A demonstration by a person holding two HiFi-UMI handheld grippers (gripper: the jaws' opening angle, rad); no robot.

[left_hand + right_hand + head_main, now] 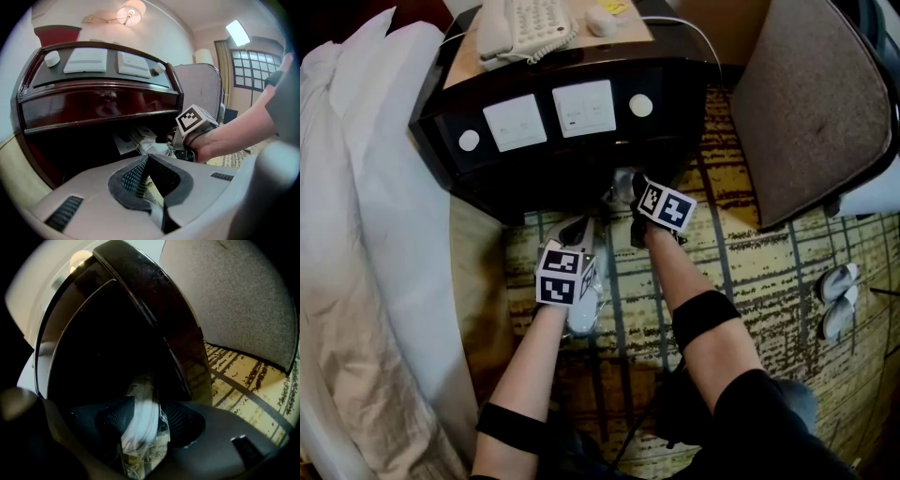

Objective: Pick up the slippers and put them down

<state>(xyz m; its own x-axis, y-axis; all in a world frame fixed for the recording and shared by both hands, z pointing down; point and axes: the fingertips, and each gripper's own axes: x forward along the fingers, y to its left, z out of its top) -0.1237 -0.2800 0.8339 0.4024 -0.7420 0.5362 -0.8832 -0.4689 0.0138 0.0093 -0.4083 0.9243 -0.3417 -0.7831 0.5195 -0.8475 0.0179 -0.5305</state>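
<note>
With my left gripper pinched together and my right gripper standing loosely apart around the wrapped slipper, low in the frame under the nightstand, I fear the smooth wrap slips out.

Dark nightstand ahead, armchair right, carpet between.
</note>
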